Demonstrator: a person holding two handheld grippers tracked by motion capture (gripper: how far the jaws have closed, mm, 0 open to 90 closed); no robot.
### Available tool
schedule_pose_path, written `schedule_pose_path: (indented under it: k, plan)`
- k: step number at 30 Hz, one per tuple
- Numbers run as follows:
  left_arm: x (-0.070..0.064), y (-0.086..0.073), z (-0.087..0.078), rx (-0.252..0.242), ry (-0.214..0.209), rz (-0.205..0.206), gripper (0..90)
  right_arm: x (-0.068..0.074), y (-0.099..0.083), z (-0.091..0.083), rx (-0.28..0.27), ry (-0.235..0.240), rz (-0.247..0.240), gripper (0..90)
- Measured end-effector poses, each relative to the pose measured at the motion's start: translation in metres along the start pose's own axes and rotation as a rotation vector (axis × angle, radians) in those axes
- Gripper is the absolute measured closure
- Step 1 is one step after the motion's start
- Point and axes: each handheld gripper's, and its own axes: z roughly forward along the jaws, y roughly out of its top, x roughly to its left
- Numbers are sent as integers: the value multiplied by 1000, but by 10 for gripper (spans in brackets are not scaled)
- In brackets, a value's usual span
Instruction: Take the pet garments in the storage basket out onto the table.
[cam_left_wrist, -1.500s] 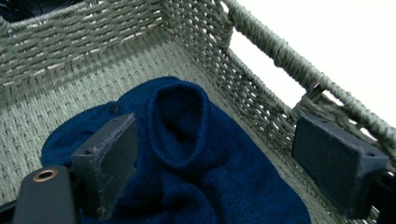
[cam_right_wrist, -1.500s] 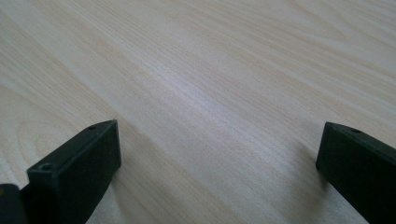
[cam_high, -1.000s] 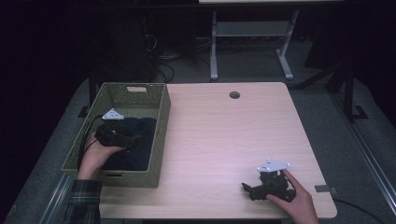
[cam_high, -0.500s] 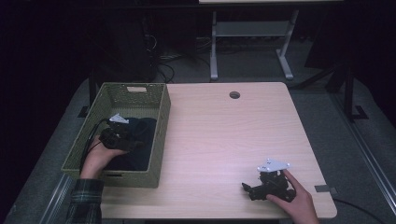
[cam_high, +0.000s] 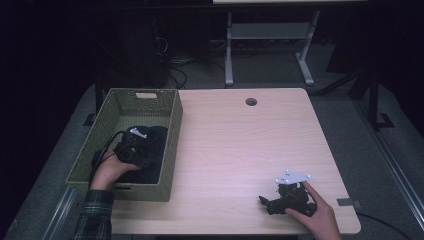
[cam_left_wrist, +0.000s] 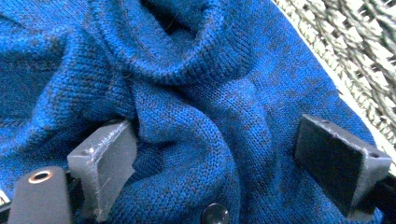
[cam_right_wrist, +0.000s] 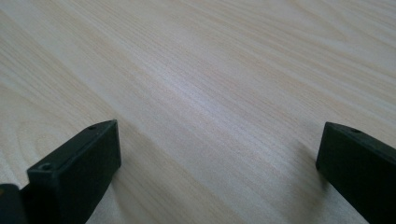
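Blue knitted garment (cam_left_wrist: 201, 116) in green woven basket (cam_high: 172, 145) at 9 o'clock | left gripper (cam_left_wrist: 224, 154) wide open, jaws pressed astride a fold | right gripper (cam_high: 280, 199) at 5 o'clock, open, empty, well apart

Spread jaws against blue knit (cam_left_wrist: 196, 116), seemingly.

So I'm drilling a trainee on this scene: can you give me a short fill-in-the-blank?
1. The blue knit garment lies inside the woven ____.
2. The left tongs are open, and a fold of the ____ bulges between the jaws.
3. The right tongs rest open over the bare wooden ____.

Missing words: basket; garment; table
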Motion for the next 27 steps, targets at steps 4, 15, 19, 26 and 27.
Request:
schedule_pose_path:
  k: [4, 15, 19, 26, 27]
  plan:
    - [1, 0, 2, 19, 3, -4, 128, 0, 0, 0, -1, -1, -3, 0]
    - [0, 1, 0, 83, -1, -18, 532, 0, 0, 0, -2, -1, -3, 0]
    - [2, 2, -3, 81, -28, -44, 660, 0, 0, 0, -1, -2, -4, 0]
    - [9, 3, -22, -31, -66, -96, 714, 0, 0, 0, -1, -2, -5, 0]
    - [9, 3, -22, -31, -66, -96, 715, 0, 0, 0, -1, -2, -5, 0]
